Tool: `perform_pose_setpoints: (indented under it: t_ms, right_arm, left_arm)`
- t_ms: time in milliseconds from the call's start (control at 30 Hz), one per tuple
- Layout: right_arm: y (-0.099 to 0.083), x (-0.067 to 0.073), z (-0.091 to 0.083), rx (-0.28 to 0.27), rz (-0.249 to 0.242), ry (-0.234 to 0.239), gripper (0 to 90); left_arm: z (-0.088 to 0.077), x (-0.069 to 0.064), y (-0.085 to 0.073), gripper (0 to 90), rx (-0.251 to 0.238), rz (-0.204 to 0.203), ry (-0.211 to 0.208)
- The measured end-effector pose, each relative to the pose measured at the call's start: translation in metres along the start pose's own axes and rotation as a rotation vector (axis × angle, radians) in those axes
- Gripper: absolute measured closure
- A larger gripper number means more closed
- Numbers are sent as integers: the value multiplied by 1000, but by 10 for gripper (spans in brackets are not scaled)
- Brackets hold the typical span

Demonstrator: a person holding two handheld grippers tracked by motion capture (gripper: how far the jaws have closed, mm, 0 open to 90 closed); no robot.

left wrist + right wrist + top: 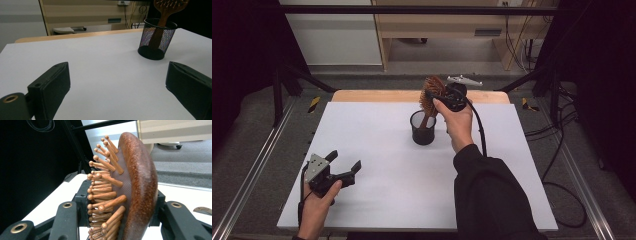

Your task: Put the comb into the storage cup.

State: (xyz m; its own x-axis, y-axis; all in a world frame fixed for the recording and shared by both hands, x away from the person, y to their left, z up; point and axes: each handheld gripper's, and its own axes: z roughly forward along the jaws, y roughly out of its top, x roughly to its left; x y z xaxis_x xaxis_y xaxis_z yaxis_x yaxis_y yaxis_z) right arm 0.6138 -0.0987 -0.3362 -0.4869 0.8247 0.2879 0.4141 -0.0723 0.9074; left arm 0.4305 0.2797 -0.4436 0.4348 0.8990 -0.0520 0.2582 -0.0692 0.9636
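My right tongs [443,97] sit just above centre of the high view, pinching the head of a wooden paddle hairbrush [430,95]. In the right gripper view the jaws press on both sides of it: one on the peg bristles, one on the smooth rounded back. The brush handle is already down inside the black mesh pen cup [423,128], which stands upright mid-counter; the head sticks out over the rim and leans toward the back of the frame. Apart from the handle, I see nothing else in the cup through the mesh in the left gripper view [157,40].

My left tongs [343,169] are spread wide w/ nothing between them, low left of the high view, hovering over the white counter [377,150], well apart from the cup.

Risks, as I judge them:
- The cup looks light and the brush is top-heavy. If I let go while the head leans this much, the weight could tip the cup over.
- The grip is on the bristle side, so the pegs may flex and the head could twist or slip as I ease off.
- Pulling away sideways could snag the pegs on a jaw and drag the cup w/ it.
- The left tongs are too far off to steady the cup.
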Motion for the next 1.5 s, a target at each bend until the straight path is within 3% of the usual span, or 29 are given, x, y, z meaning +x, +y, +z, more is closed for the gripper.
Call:
perform_pose_setpoints:
  t_ms: [1500]
  right_arm:
    - [-5,3,7,16,-14,7,506]
  left_arm:
    - [1,-1,0,61,6,0,-6]
